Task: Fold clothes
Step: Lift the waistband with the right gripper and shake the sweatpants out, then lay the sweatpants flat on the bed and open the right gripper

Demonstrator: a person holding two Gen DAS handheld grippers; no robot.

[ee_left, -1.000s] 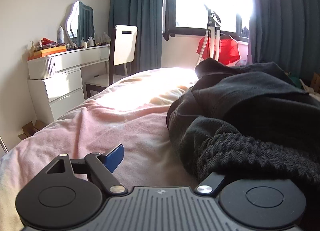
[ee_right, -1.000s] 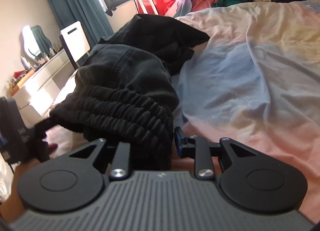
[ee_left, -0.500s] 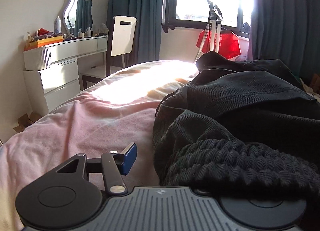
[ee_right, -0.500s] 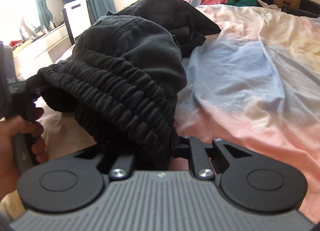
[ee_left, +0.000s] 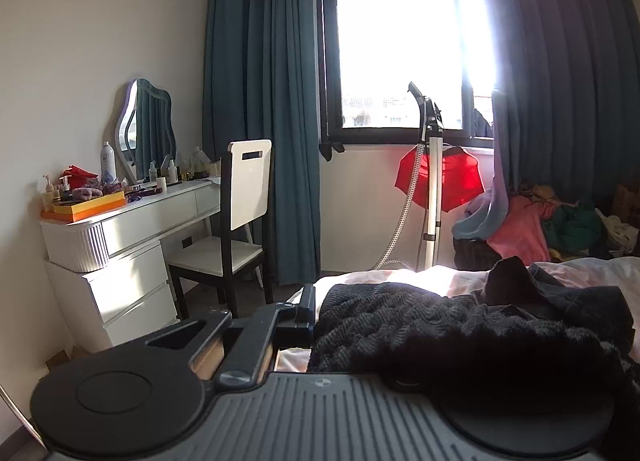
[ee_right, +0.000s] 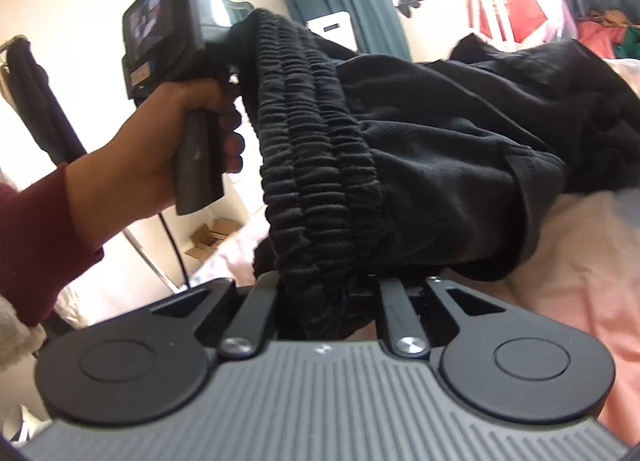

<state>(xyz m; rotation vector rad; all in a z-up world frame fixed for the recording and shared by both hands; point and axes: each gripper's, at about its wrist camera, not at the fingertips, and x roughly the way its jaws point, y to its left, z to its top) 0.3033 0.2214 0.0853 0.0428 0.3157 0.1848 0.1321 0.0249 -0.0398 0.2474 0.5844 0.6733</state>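
Both grippers are clamping the ribbed elastic waistband [ee_right: 316, 165] of a pair of black corduroy-like trousers [ee_right: 460, 149] and hoisting it off the bed with its pink and pale blanket [ee_right: 580, 281]. The right gripper [ee_right: 328, 293], its jaws having just been closing, is pinching the bunched waistband at 6 o'clock in its own view, jaws nearly together with cloth packed between them. The left gripper [ee_left: 316, 317], jaws likewise just closed down, is biting the other end of the band, which is spilling out toward 3 o'clock in the left view; from the right camera that gripper [ee_right: 236, 45] is showing up at 10 o'clock, gripped by a hand [ee_right: 160, 157] in a maroon sleeve [ee_right: 36, 245]. The legs of the trousers are trailing away toward 2 o'clock, sagging onto the bed. The step in hand looks like the lift-and-spread, and doing it well is calling for drawing the two grippers apart so the band is pulling taut and level, raising until the legs are hanging free, then shaking out the twist. The risk I'm judging: thick gathered elastic slipping from a shallow pinch, so keeping both grips firm matters. A white dressing table [ee_left: 132, 237] is standing at 9 o'clock, clear of it.
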